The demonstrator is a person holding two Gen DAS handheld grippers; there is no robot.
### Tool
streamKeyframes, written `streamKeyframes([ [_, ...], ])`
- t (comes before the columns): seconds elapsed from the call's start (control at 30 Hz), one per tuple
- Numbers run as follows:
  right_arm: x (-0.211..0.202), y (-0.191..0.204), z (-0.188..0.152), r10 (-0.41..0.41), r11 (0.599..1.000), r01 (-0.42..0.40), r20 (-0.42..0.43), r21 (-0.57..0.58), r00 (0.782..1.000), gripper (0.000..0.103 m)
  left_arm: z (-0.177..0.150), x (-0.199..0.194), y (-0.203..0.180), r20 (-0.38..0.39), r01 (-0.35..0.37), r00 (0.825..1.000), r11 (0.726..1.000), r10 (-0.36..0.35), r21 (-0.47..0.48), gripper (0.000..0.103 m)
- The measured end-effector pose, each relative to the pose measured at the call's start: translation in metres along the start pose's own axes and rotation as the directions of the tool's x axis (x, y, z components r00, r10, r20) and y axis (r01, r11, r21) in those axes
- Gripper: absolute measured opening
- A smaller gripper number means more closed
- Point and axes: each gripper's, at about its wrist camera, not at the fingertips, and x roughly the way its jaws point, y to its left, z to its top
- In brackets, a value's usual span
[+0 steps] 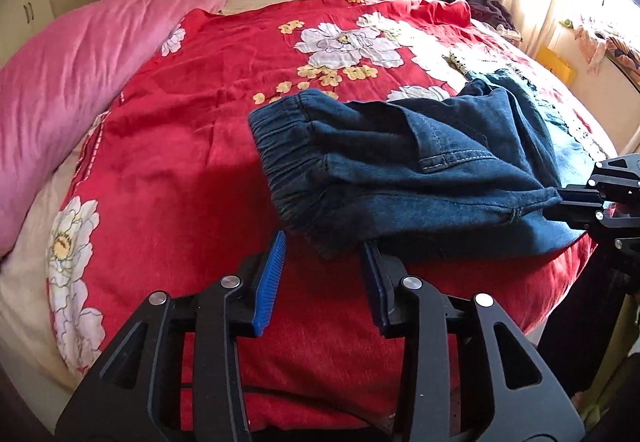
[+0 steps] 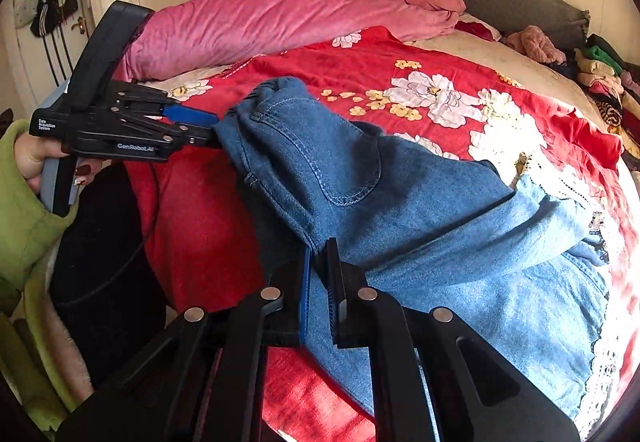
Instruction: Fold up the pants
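The jeans (image 1: 400, 169) lie bunched on the red bedspread (image 1: 192, 145), waistband toward 9 o'clock in the left view. The left gripper (image 1: 320, 262) stands open at their near edge, nothing between its pads. The right gripper (image 2: 319, 274) is clamped on denim at 6 o'clock

Two printed markings are legible, both in white on the black body of the left gripper (image 2: 208, 129) as seen from the right wrist view, at about nine o'clock in the picture. "GenRobot.AI" is carried on the lower side plate. A small three-line label, "Data Acquisition System", is carried at the rear end of the body, toward nine o'clock from the brand name. No other text, number or sign can be read in either view.
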Motion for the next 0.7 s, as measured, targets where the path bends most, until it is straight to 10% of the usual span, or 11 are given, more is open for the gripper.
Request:
streamKeyframes([
  [0.17,0.023,0.003,-0.017,-0.017,1.000,0.017,-0.086,0.001,0.996,0.007,-0.005,-0.007,0.017,0.000,0.014,1.000,0.996,-0.014,-0.083,0.032],
  [0.57,-0.002,-0.006,-0.010,0.042,0.996,-0.042,0.002,0.073,0.999,0.020,0.016,0.030,0.039,-0.008,0.216,0.973,0.921,-0.231,-0.323,0.054],
  [0.7,-0.009,-0.011,-0.005,0.027,0.994,-0.031,0.042,0.103,0.999,0.024,0.017,0.048,0.023,-0.038,0.232,0.966,0.919,-0.257,-0.318,0.035],
])
